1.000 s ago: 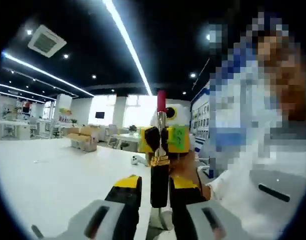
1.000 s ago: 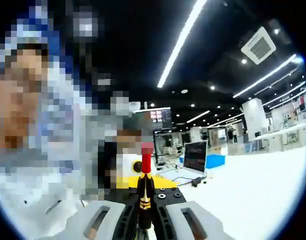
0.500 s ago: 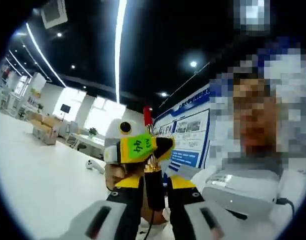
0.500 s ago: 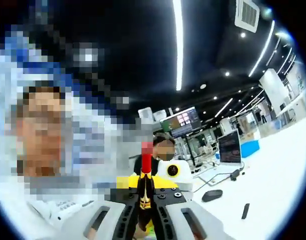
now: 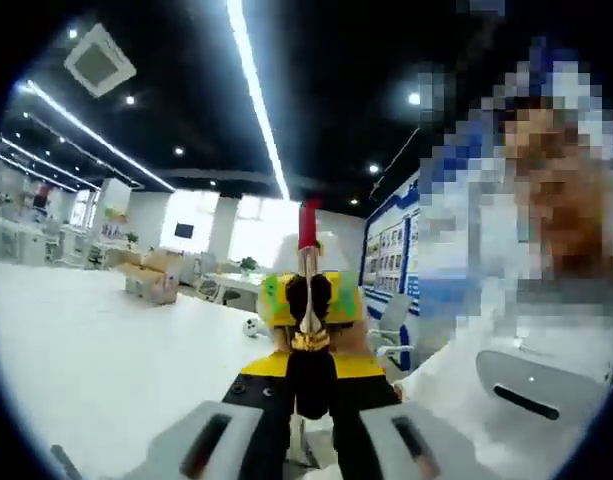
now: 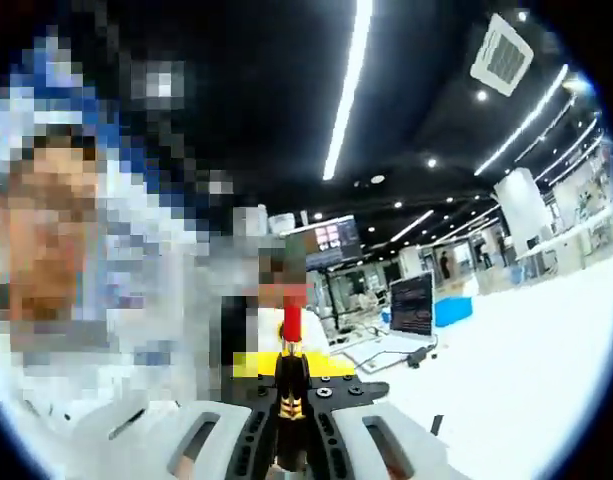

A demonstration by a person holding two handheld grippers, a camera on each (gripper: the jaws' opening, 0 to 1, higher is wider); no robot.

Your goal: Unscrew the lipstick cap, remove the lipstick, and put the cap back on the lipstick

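Lipstick (image 5: 309,300) upright between both grippers, red bullet (image 6: 292,322) exposed on top. My left gripper (image 5: 311,395) clamped on black base; right gripper (image 6: 291,420) clamped on tube too. Light, glossy, likely slippery; bullet soft, smears. Grip barrel only.

The left gripper (image 5: 308,400) has pale grey jaw bodies, each with a dark oblong slot, and black inner fingers (image 5: 271,425) capped by yellow blocks. The right gripper (image 6: 292,420) is built alike: light grey shells with dark slots, black ribbed inner faces, and a black plate with small round screw holes. Seen from the left gripper view, the right gripper (image 5: 311,300) shows a yellow front with a green label, though blur hides its markings. The person wears a white top (image 5: 506,395) bearing a small dark mark, possibly a logo.
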